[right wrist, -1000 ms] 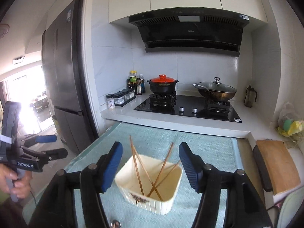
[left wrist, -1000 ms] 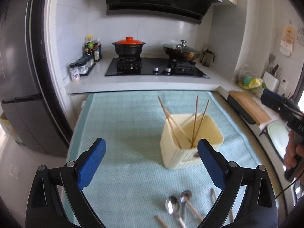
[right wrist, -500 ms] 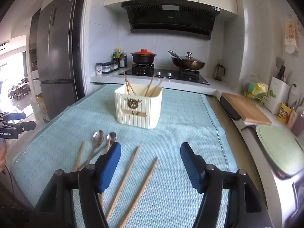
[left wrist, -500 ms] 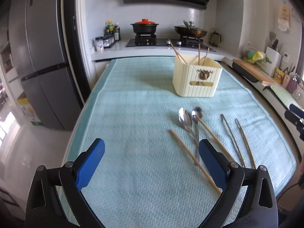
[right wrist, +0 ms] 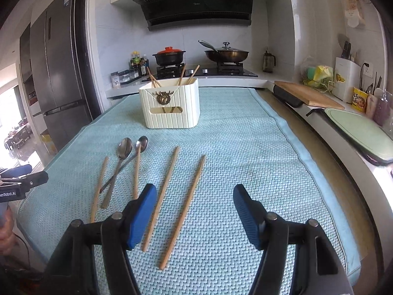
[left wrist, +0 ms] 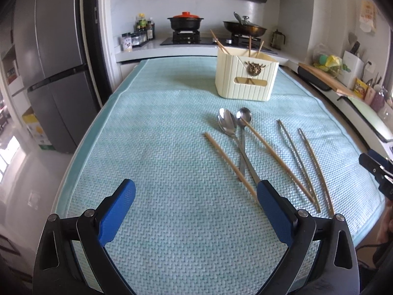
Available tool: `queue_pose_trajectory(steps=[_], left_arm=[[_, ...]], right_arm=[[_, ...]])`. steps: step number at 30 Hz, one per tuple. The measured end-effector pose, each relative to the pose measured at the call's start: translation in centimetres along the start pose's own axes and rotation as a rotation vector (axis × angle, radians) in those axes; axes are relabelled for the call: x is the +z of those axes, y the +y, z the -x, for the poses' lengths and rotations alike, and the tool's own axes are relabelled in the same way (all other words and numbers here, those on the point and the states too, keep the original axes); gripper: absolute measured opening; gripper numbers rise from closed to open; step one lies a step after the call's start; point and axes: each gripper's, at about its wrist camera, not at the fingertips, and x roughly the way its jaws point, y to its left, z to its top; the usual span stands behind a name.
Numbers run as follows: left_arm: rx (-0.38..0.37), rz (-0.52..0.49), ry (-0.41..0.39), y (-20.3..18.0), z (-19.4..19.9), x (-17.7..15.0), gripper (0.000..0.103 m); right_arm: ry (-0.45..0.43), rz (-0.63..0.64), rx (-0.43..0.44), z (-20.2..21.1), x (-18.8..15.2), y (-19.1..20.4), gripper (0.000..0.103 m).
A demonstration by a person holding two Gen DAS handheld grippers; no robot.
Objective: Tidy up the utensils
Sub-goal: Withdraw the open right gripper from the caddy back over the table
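Observation:
A cream utensil holder [left wrist: 246, 76] [right wrist: 171, 105] with several chopsticks in it stands on the teal mat [left wrist: 152, 132] [right wrist: 245, 152]. Two metal spoons [left wrist: 228, 125] [right wrist: 124, 147] and several loose wooden chopsticks [left wrist: 270, 147] [right wrist: 183, 206] lie on the mat in front of it. My left gripper [left wrist: 195, 209] is open and empty, low over the near mat, left of the utensils. My right gripper [right wrist: 195, 211] is open and empty, just behind the near ends of two chopsticks.
A stove with a red-lidded pot [right wrist: 169, 57] and a wok [right wrist: 226, 54] stands behind the mat. A fridge [left wrist: 56, 73] is on the left. A cutting board [right wrist: 307, 93] and a green tray [right wrist: 361, 132] lie on the right counter.
Both grippers have pulled back and down from above the holder to the near edge of the mat. The spoons and loose chopsticks have come fully into view. Both stay open.

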Motion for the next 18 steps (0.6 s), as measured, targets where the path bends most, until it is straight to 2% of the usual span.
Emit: queue_pose_trajectory(steps=[4,9,18], left_arm=[[-0.003,0.008,0.03,0.1,-0.7,-0.1,0.099],[-0.005,0.027,0.049,0.5,-1.2,-0.3,0.099],[-0.011,0.037,0.097,0.3,-2.3,-0.4,0.099]], right_arm=[[0.036,-0.016,-0.005,-0.6,-0.6,0.0,0.066],[0.045,-0.053,-0.003,-0.9,-0.7,-0.6,0.066],[0.067,-0.049,0.005,-1.5,-0.9,-0.1,0.066]])
